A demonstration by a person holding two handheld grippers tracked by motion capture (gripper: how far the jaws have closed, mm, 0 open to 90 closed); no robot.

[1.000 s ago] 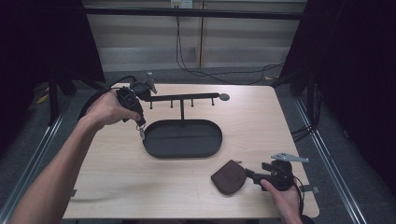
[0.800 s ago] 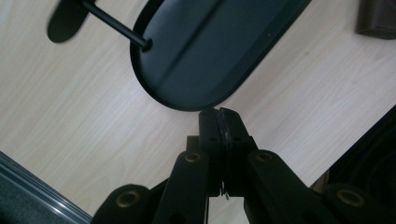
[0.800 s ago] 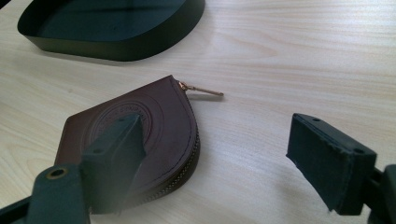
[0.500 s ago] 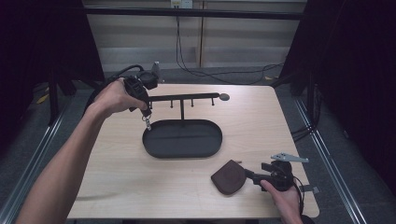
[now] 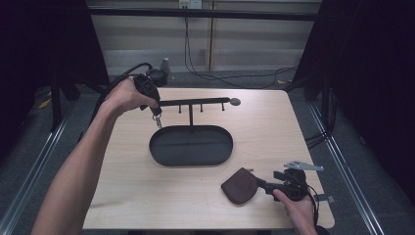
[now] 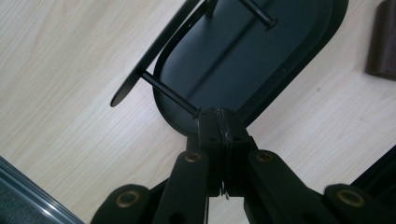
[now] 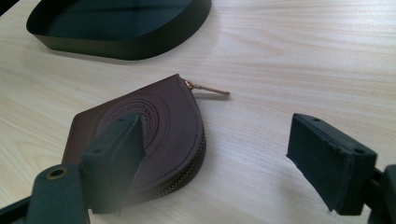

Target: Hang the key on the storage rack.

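Note:
A black stand has an oval tray (image 5: 191, 161) and a raised bar (image 5: 195, 103) with short pegs. My left gripper (image 5: 155, 110) is held just beside the bar's left end, shut on a small metal key ring (image 5: 158, 121) that dangles below it. In the left gripper view the thin ring (image 6: 225, 135) is pinched between the closed jaws of the left gripper (image 6: 219, 121), right at a peg's (image 6: 168, 91) tip. A brown leather zip pouch (image 5: 240, 186) lies flat near the front edge. My right gripper (image 5: 264, 185) stands open at it, one jaw over the pouch (image 7: 163, 121), the other off to its side.
The tray (image 7: 116, 46) holds nothing. The pouch's zip pull (image 7: 210, 88) points toward the tray. Cables run along the floor behind the table, and dark curtains hang at both sides.
My left hand has carried the key ring from the tray's left rim up and away to the left end of the bar. The right hand and pouch have stayed put.

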